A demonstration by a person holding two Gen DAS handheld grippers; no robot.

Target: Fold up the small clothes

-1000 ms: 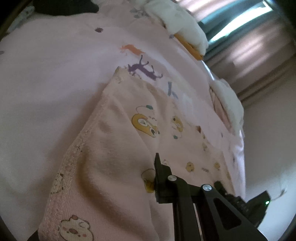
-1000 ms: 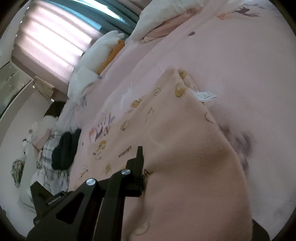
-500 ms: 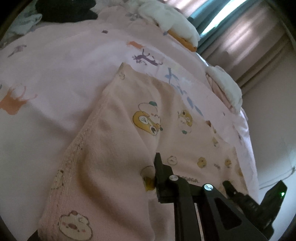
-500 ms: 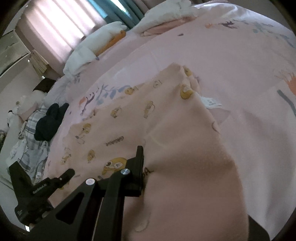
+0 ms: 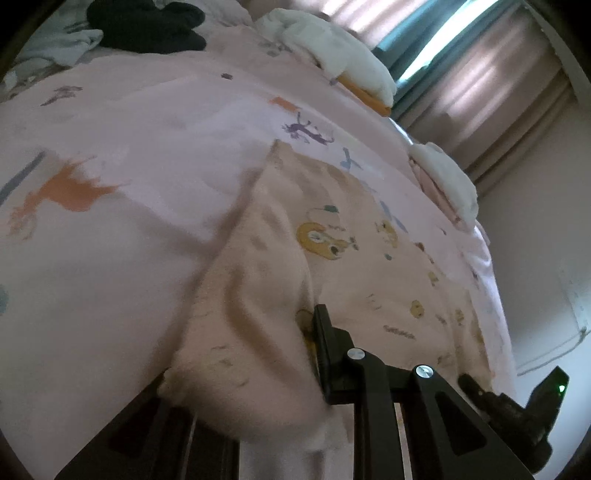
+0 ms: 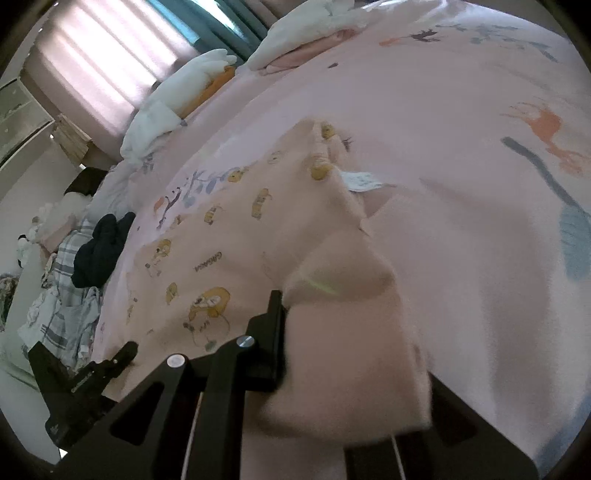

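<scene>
A peach garment [image 5: 351, 266] printed with small cartoon lions lies on the pink bedsheet [image 5: 110, 258], its near edge lifted and folded over. My left gripper [image 5: 243, 354] has a thick bunch of that edge between its fingers, and its jaws are opening. In the right wrist view the same garment [image 6: 229, 240] spreads to the left, with a white care label [image 6: 364, 181] at its far corner. My right gripper [image 6: 354, 339] is shut on the other end of the lifted edge. The cloth hides its right finger.
A black garment [image 5: 147, 26] and a plaid cloth [image 6: 62, 295] lie at one side of the bed. White pillows or piled clothes [image 5: 343, 62] sit along the far side under the curtains [image 5: 480, 74]. A wall stands past the bed's right edge.
Both grippers have drawn the garment's lifted edge across the bed. The cloth now bunches thicker between the left fingers. Each view now shows more of the other gripper.
</scene>
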